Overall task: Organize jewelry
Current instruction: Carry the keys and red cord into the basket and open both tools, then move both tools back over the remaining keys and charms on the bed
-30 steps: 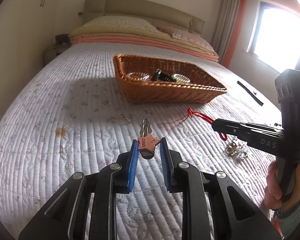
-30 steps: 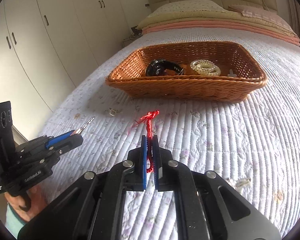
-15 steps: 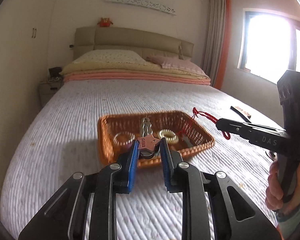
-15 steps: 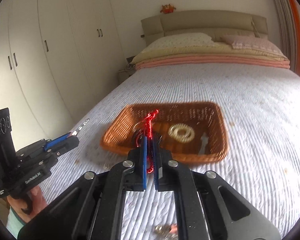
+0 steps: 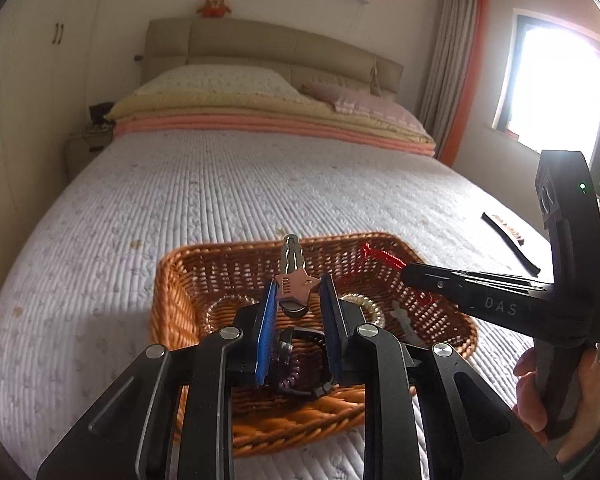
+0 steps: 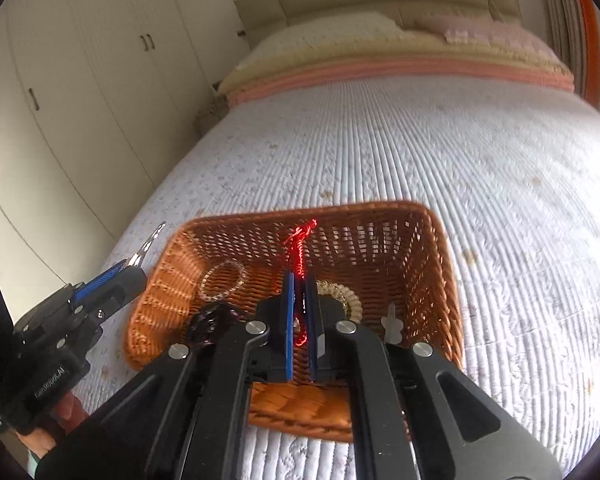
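Observation:
My left gripper (image 5: 296,292) is shut on a pink star-shaped hair clip (image 5: 294,283) whose silver prong sticks up; it hangs over the wicker basket (image 5: 180,280). My right gripper (image 6: 299,280) is shut on a red cord bracelet (image 6: 300,248), also above the basket (image 6: 440,264). In the left wrist view the right gripper (image 5: 406,272) comes in from the right with the red cord (image 5: 382,256) at its tip. In the right wrist view the left gripper (image 6: 134,268) sits at the basket's left edge. Inside the basket lie a clear bead bracelet (image 6: 223,280), a pale coil (image 6: 348,298), a dark item (image 6: 210,322) and a white piece (image 6: 392,322).
The basket rests on a white quilted bed (image 5: 220,184) with pillows and folded blankets (image 5: 260,116) at the head. A dark strap (image 5: 508,240) lies on the quilt at the right. Wardrobe doors (image 6: 80,80) stand left of the bed. A person's hand (image 5: 556,384) grips the right handle.
Both grippers have risen and travelled forward from the near quilt to above the basket, each keeping its item. The basket now sits directly beneath the fingertips.

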The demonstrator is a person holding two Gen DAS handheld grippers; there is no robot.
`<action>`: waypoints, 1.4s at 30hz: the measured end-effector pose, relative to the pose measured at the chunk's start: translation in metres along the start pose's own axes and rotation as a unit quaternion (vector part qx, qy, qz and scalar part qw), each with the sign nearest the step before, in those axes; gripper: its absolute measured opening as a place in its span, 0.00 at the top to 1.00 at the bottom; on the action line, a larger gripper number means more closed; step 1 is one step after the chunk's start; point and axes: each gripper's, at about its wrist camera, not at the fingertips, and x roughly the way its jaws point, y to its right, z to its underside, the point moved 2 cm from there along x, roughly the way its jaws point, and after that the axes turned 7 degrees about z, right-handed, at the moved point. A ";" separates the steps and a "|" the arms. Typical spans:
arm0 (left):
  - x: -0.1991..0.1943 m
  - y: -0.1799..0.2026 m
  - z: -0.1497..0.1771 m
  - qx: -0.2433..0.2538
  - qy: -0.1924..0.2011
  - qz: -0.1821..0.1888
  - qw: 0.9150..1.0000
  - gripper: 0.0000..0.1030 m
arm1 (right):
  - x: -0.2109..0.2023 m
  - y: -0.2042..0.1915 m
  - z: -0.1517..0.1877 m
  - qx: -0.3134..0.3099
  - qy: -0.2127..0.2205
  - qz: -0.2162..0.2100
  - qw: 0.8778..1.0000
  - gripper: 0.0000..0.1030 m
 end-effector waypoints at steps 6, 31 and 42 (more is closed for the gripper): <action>0.030 -0.019 0.014 -0.027 -0.033 -0.004 0.999 0.80 | 0.034 0.010 0.008 0.018 -0.042 0.005 0.999 0.96; -0.110 0.028 0.018 -0.005 0.053 0.006 0.999 0.42 | -0.079 -0.001 0.043 -0.007 0.005 -0.032 0.999 0.51; -0.200 0.044 0.067 -0.024 0.095 0.012 0.995 0.37 | -0.145 -0.012 0.118 -0.069 0.038 -0.003 0.997 0.51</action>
